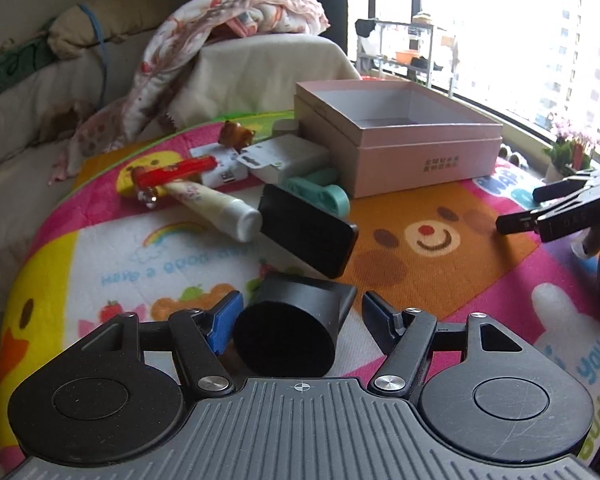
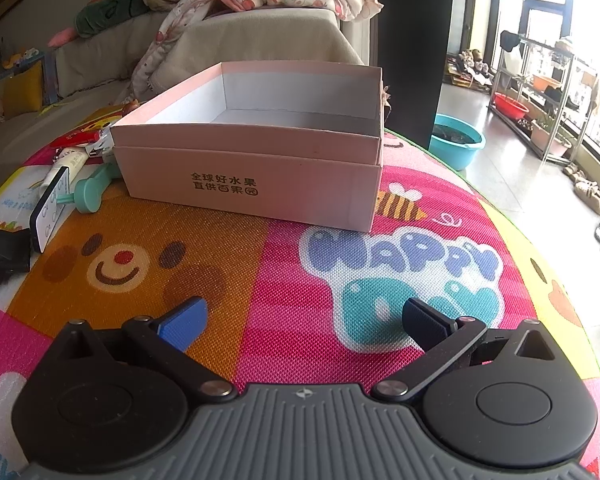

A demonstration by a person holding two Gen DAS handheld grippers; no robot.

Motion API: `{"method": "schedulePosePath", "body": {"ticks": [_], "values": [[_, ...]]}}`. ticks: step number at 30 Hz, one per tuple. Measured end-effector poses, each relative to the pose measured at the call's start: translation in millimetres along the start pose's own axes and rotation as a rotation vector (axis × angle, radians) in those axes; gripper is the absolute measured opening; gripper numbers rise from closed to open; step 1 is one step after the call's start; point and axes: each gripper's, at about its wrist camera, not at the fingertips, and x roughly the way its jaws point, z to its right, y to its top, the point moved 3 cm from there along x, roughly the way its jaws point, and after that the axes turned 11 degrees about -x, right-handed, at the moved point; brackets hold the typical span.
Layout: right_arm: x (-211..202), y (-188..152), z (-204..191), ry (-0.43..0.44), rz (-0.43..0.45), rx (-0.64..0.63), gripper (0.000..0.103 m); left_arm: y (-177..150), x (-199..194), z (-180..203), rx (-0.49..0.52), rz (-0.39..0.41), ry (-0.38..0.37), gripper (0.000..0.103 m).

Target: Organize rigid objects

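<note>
Here is the left gripper (image 1: 296, 312) low over the play mat (image 1: 440, 280), its two blue pads set on either side of one black cylinder (image 1: 292, 332); the left pad sits just beside the cylinder's wall and the right pad stands apart from it, so the tongs are fairly wide and not pressing on it. At twelve o'clock from the cylinder lies one black flat case (image 1: 308, 232), and past it, toward eleven o'clock, sits a small heap: one white tube (image 1: 220, 208), one red lighter (image 1: 176, 170), one teal plastic piece (image 1: 320, 192), one white charger (image 1: 284, 156) and one small brown bear figure (image 1: 236, 134). At one o'clock stands one pink box (image 1: 400, 148), open on top, and nothing shows inside it from either view. The right gripper (image 2: 304, 320) hangs over the mat at three o'clock in the left view, tongs spread wide with only the mat between them, and the box stands at twelve o'clock from it.
</note>
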Motion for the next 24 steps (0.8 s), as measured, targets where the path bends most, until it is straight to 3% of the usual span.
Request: {"method": "schedulePosePath", "body": {"ticks": [1, 4, 9, 11, 14, 15, 18, 22, 24], "values": [[0, 1, -1, -0.007, -0.002, -0.003, 0.103, -1, 1, -1, -0.011, 0.006, 0.001, 0.058], [-4, 4, -9, -0.017, 0.006, -0.034, 0.103, -4, -5, -5, -0.052, 0.031, 0.000, 0.058], [-18, 23, -59, 0.121, 0.094, -0.142, 0.095, -15, -15, -36, -0.262, 0.121, 0.091, 0.058], [-22, 35, -83, 0.171, 0.136, -0.186, 0.088, -19, -17, -45, -0.340, 0.136, 0.067, 0.058], [-16, 57, -116, 0.220, 0.159, -0.222, 0.064, -17, -17, -45, -0.345, 0.137, 0.076, 0.057], [-12, 63, -124, 0.236, 0.156, -0.222, 0.051, -16, -16, -44, -0.339, 0.131, 0.080, 0.057], [5, 79, -143, 0.317, 0.117, -0.195, 0.039, -16, -16, -41, -0.325, 0.131, 0.090, 0.057], [13, 79, -150, 0.392, 0.055, -0.178, 0.010, -18, -17, -42, -0.336, 0.133, 0.081, 0.057], [8, 74, -147, 0.394, 0.057, -0.175, 0.008, -18, -17, -43, -0.344, 0.135, 0.074, 0.057]]}}
